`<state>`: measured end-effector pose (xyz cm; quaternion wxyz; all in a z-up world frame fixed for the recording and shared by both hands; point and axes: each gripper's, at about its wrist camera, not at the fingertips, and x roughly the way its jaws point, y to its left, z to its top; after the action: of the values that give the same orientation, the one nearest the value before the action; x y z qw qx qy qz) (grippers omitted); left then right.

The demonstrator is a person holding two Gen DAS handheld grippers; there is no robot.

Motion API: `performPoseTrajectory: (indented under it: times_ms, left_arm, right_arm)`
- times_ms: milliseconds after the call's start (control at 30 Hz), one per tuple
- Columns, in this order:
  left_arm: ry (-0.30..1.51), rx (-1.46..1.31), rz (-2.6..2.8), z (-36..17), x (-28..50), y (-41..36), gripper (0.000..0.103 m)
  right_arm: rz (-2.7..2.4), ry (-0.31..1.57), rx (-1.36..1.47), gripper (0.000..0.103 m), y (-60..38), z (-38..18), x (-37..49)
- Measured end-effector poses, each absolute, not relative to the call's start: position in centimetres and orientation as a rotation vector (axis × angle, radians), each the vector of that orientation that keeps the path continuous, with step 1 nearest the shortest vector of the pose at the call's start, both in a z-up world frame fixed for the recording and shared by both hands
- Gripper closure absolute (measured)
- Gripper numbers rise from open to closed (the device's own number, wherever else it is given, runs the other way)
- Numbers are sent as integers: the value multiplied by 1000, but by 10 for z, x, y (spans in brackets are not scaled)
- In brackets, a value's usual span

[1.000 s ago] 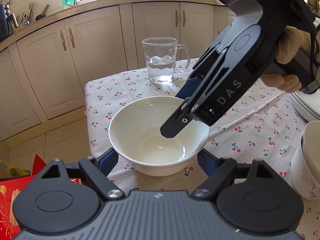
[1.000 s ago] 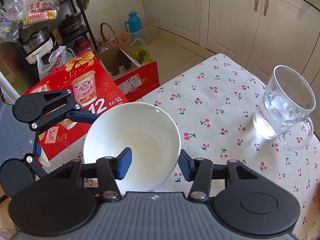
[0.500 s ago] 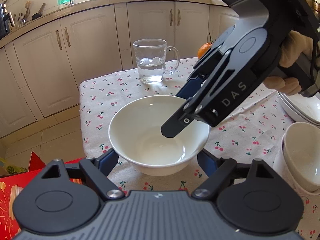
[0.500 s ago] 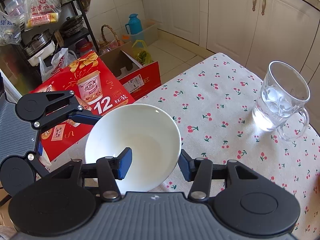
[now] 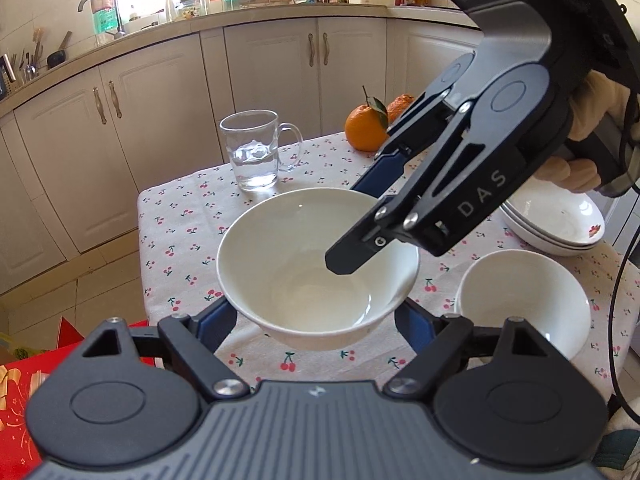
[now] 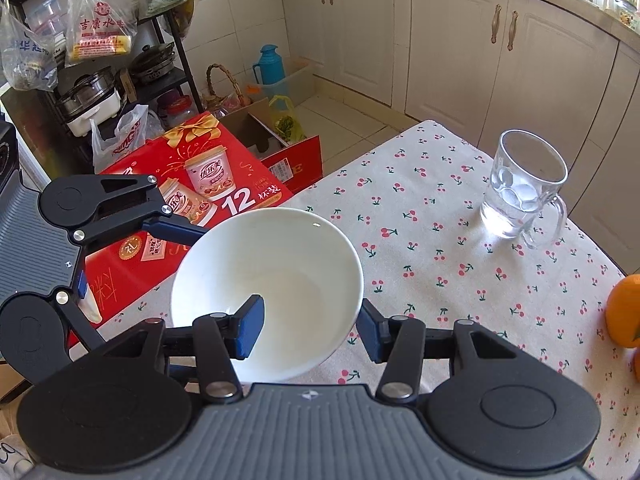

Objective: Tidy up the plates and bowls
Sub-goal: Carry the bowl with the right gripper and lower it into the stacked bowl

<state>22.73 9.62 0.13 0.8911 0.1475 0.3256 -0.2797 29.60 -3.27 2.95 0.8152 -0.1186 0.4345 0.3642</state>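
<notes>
The white bowl (image 5: 304, 280) hangs above the cherry-print tablecloth (image 6: 440, 232), right gripper (image 6: 308, 326) clamped on its rim, left gripper (image 5: 316, 322) spread around its sides, cream cabinets (image 5: 168, 116) behind the table.

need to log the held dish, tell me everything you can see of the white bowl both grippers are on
The plain glossy white ceramic bowl is round, deep, empty and upright, raised above the cherry-print tablecloth. The left gripper spans its base from both sides; the right gripper pinches its rim, one jaw inside, one outside.
</notes>
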Motion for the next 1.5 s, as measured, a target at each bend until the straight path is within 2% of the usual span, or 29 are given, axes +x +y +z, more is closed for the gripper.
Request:
performPoseTrajectory:
  times_ms: [700,1500]
  left_arm:
    - [662,372,-673,26,160,36,18]
    - [716,393,-743,-1,149,5,18]
  right_arm:
    - [722,863,-234,47,-102,58,204]
    - [655,910,-171,47,-140,27,178]
